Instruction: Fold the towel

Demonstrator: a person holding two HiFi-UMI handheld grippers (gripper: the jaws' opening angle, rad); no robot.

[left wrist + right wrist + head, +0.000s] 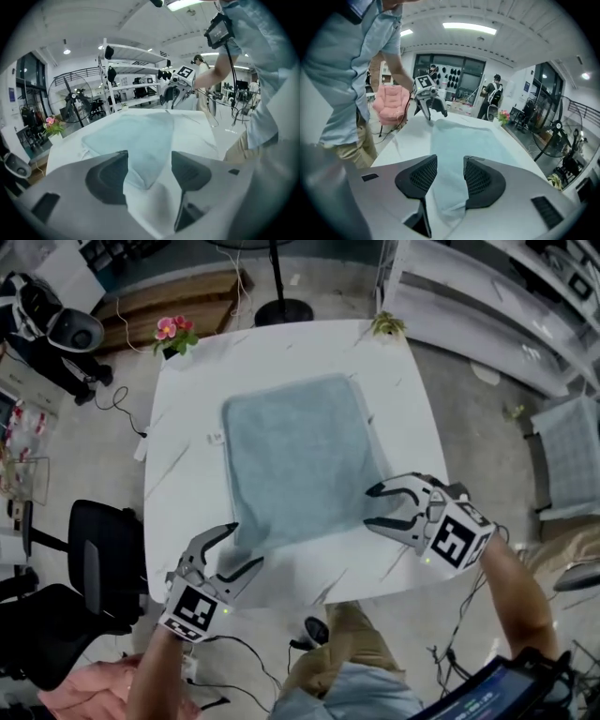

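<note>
A light blue towel (300,460) lies flat on the white table (187,409). At its near left corner is my left gripper (239,547), jaws apart. In the left gripper view the towel's (140,136) corner lies in the gap of that gripper (149,157), and neither pad presses on it. My right gripper (371,507) sits at the near right corner, also with its jaws apart. In the right gripper view a fold of the towel (464,140) runs loose between the pads of that gripper (450,161).
A pot of pink flowers (173,334) and a small plant (386,326) stand at the table's far corners. A black chair (94,559) is to the left and a fan base (281,310) beyond the far edge. White shelving (487,296) runs along the right.
</note>
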